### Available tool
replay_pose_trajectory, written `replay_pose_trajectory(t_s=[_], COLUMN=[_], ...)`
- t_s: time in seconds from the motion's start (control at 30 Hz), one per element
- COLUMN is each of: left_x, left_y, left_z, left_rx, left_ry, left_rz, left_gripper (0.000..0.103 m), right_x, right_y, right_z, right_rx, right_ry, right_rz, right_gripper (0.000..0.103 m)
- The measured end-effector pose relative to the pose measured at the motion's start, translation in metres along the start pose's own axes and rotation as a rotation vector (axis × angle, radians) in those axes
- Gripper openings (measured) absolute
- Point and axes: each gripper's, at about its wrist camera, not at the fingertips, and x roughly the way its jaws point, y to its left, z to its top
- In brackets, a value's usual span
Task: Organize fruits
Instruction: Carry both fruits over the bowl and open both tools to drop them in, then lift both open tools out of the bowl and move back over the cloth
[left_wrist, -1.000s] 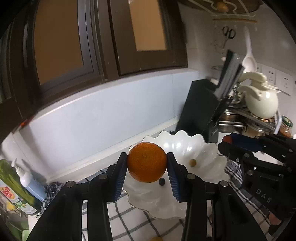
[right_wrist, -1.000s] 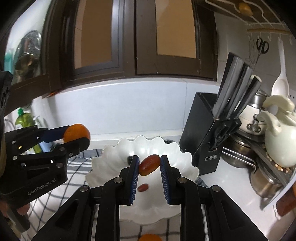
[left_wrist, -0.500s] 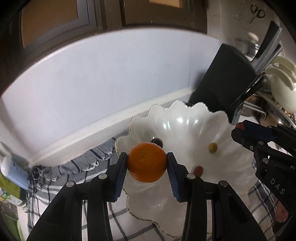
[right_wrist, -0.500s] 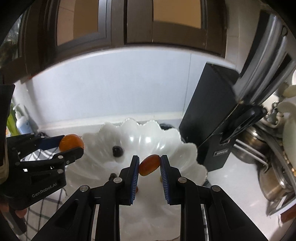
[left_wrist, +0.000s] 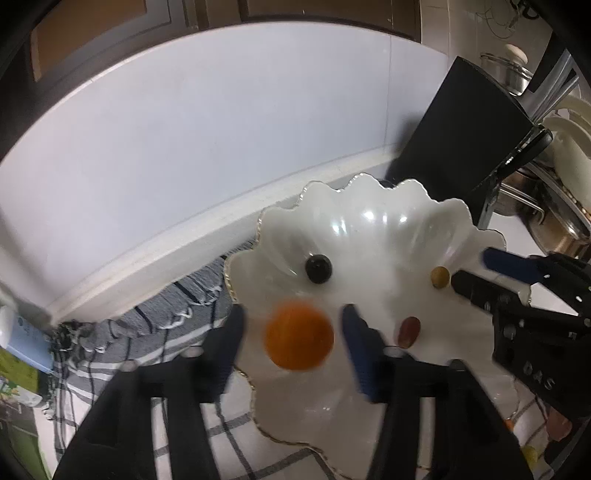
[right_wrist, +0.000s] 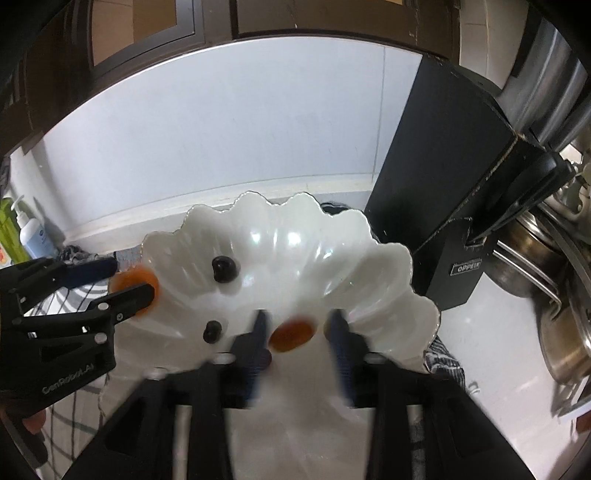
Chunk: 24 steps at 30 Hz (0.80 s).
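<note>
Claws have just been opening over our white scalloped bowl (left_wrist: 369, 229): left claw (left_wrist: 293, 332) parted around the orange (left_wrist: 298, 335), right claw (right_wrist: 297, 332) parted around the red fruit (right_wrist: 291, 334).

The orange (left_wrist: 298, 338) is smeared by motion, as are both fingers (left_wrist: 360, 354) of the left gripper (left_wrist: 293, 354) — edges soft. The right wrist view blurs the small reddish fruit (right_wrist: 291, 334) between the right gripper (right_wrist: 297, 343) pads. A knife block (right_wrist: 439, 206) hides the bowl's (right_wrist: 369, 258) far rim (2 dark fruits too small to name).
</note>
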Motion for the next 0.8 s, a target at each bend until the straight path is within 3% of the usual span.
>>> replay_pose_trajectory(t_s=[0.27,0.8], left_x=[-0.025,-0.105], left_y=[-0.002,-0.008], left_z=[0.001,-0.019], left_rx=[0.028,0.041], left_ry=[-0.047,-0.21], left_rz=[0.061,0.115], left_gripper=[0.074,0.076], right_x=[-0.025,-0.111], right_y=[-0.001,0.008], right_z=[-0.003,-0.018], right_rx=[-0.006,-0.027], right_ry=[-0.051,-0.198], right_rz=[-0.031,-0.071], right_gripper=[0.053,0.053])
